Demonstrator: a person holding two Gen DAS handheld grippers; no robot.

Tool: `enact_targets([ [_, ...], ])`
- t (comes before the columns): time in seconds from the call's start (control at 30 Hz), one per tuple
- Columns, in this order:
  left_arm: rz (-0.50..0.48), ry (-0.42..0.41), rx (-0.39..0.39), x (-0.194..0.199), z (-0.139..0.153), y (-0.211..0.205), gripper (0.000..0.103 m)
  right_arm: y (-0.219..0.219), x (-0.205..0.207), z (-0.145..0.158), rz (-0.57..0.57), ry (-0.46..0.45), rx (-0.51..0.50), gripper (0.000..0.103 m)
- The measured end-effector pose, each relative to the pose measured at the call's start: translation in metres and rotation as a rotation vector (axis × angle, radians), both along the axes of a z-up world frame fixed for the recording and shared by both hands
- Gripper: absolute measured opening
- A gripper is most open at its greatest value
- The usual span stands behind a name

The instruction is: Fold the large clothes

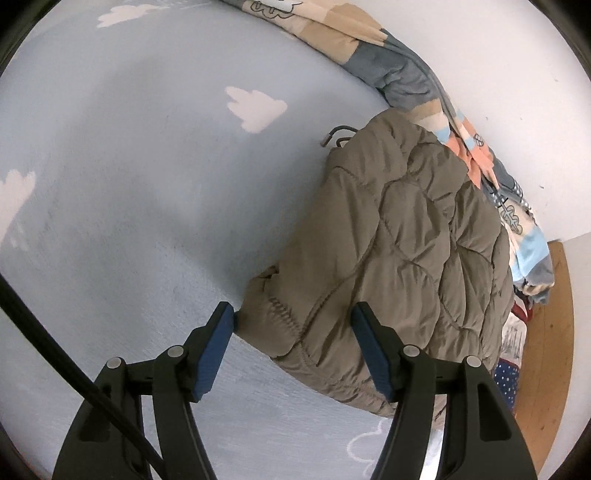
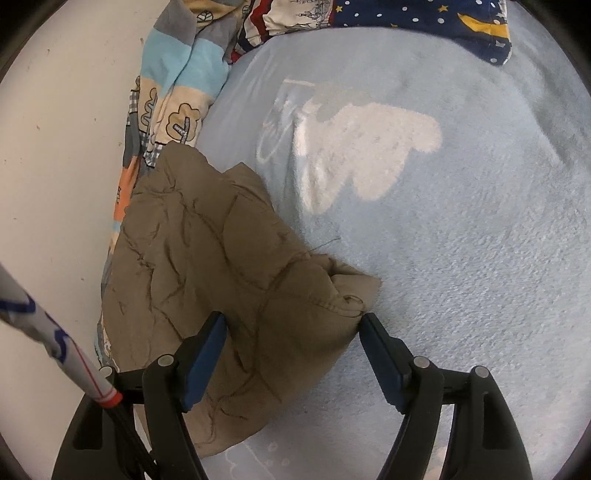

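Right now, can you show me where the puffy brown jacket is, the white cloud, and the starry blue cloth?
puffy brown jacket (image 1: pixel 399 251), left wrist view, on its quilted top.
white cloud (image 2: pixel 369 155), right wrist view, on the cloud's fuzzy middle.
starry blue cloth (image 2: pixel 424 14), right wrist view, on its dotted navy part.

A home bedroom, I'd say.
I'm looking down on a bed with a pale blue cloud-print fleece blanket (image 2: pixel 461 240), a cartoon patchwork quilt (image 2: pixel 173 96) bunched against a plain white wall (image 2: pixel 55 147), and wooden flooring (image 1: pixel 546 350) beside it.
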State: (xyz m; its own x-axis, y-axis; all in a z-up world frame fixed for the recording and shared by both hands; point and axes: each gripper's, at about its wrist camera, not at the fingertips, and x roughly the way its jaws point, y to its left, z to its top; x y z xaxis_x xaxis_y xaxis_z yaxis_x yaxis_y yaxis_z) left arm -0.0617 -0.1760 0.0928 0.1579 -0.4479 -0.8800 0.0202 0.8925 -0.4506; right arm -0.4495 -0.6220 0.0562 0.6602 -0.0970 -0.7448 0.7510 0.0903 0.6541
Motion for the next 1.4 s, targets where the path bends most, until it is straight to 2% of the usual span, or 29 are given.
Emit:
enact_targets([
  [0.27,0.059,-0.047,0.008,-0.004,-0.010,-0.007,0.073,0.001,0.002,-0.007,-0.015,-0.005,0.007,0.080],
  [0.47,0.099,-0.053,-0.020,-0.001,-0.020,-0.010,0.079,0.003,0.006,-0.015,-0.030,-0.018,0.020,0.083],
  [0.73,0.100,-0.071,-0.040,0.005,-0.028,-0.017,0.081,0.000,0.013,-0.023,-0.024,-0.026,0.006,0.085],
  [0.8,0.086,-0.090,-0.023,0.006,-0.028,-0.020,0.081,0.000,0.015,-0.022,-0.019,-0.021,-0.005,0.080],
  [0.9,0.067,-0.122,0.007,0.007,-0.025,-0.026,0.081,0.001,0.020,-0.016,0.007,-0.008,-0.044,0.067],
  [0.97,0.050,-0.147,0.032,0.006,-0.021,-0.030,0.077,0.003,0.024,-0.010,0.029,0.013,-0.076,0.058],
  [1.03,0.020,-0.186,0.072,0.004,-0.016,-0.036,0.073,0.005,0.029,-0.006,0.048,0.037,-0.107,0.054],
  [1.17,-0.056,-0.277,0.172,-0.003,-0.004,-0.051,0.063,0.008,0.036,0.001,0.075,0.077,-0.158,0.048],
  [1.4,-0.160,-0.410,0.324,-0.015,0.007,-0.072,0.053,0.014,0.045,0.011,0.113,0.134,-0.236,0.044],
])
